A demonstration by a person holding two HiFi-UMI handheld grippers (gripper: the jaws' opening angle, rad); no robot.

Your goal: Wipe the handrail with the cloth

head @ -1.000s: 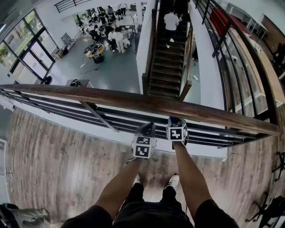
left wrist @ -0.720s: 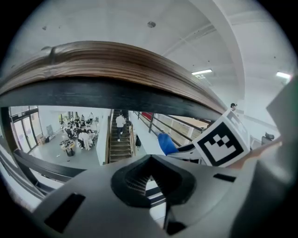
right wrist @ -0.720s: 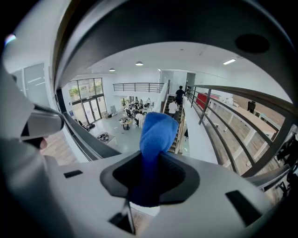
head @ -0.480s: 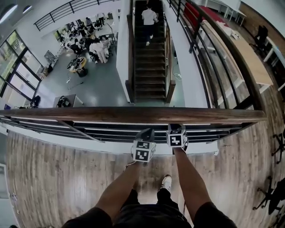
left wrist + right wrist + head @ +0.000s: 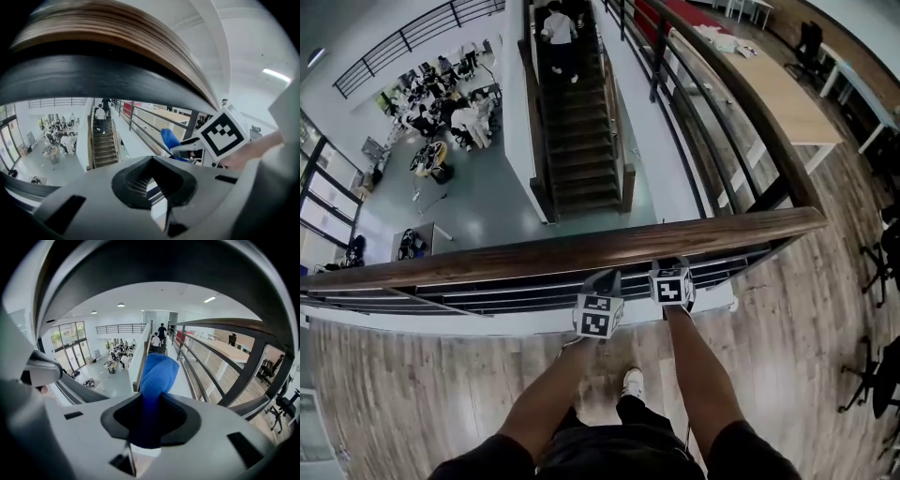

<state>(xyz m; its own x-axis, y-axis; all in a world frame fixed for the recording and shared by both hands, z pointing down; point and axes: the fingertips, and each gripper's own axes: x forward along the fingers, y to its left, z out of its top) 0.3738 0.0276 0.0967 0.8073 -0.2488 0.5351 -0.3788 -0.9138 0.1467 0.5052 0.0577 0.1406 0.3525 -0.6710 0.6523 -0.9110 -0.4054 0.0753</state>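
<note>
A brown wooden handrail (image 5: pixel 581 251) on black bars runs across the head view, rising toward the right. Both grippers sit just below its near side, side by side. My right gripper (image 5: pixel 672 267) is shut on a blue cloth (image 5: pixel 157 376), which sticks up out of the jaws. From the left gripper view, the same cloth (image 5: pixel 169 139) shows beside the right gripper's marker cube (image 5: pixel 224 133). My left gripper (image 5: pixel 606 281) is shut with nothing in it, close under the handrail (image 5: pixel 117 33), which fills the top of that view.
Beyond the rail is a drop to a lower hall with a staircase (image 5: pixel 577 141), a person climbing it, and seated people (image 5: pixel 450 117). A second black railing (image 5: pixel 712 103) and a long table (image 5: pixel 769 89) lie right. Office chairs (image 5: pixel 877 262) stand at the right on the wood floor.
The head view has swung, so the handrail now tilts up to the right and its right end post shows. Both grippers stay under the rail; the cloth stays gripped.
</note>
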